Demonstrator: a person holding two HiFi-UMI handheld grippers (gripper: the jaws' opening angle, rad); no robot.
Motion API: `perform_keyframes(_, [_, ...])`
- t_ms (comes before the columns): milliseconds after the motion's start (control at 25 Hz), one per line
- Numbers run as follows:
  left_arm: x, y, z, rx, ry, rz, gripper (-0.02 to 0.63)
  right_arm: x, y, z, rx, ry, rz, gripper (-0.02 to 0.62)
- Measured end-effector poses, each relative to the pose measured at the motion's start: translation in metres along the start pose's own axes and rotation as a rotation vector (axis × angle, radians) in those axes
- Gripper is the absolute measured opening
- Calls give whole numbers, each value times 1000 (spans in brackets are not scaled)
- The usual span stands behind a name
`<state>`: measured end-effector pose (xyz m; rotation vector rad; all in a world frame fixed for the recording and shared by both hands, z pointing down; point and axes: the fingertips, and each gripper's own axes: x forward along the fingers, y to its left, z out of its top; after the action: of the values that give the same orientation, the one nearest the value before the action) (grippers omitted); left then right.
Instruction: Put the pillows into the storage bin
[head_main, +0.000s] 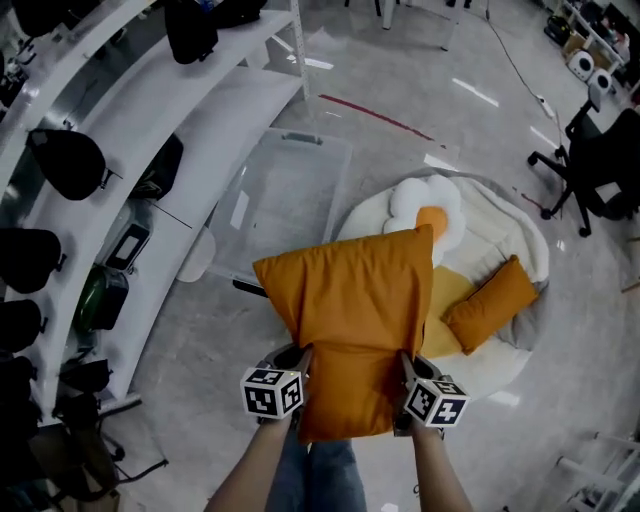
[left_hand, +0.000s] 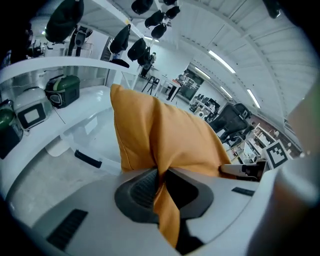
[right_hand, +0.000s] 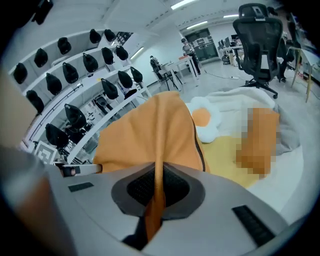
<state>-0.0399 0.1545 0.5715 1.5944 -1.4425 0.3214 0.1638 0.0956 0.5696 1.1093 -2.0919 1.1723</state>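
Left tongs (left_hand: 161, 176) and right tongs (right_hand: 159, 176) each clench the large orange pillow (head_main: 350, 310), lifted short of the clear storage bin (head_main: 290, 185), which looks empty. A small orange pillow (head_main: 490, 303) and an egg-shaped pillow (head_main: 428, 210) wait on a round white cushion (head_main: 530, 250).

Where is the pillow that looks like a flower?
Find the big round white bed on the floor, right of the clear bin. At its far edge, just past the big orange pillow held up in front, lies the flower pillow. It alone is white with petals and an orange middle; the others are plain orange or yellow.
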Motion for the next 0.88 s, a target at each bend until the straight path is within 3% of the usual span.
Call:
perform_keyframes(480, [-61,90,114,17,-164,122,58,66,125,71,-19,-48,134,11])
perform_keyframes(880, [-37,189,180,-13,-155,155,58,165,184,98,30,-28,130,11])
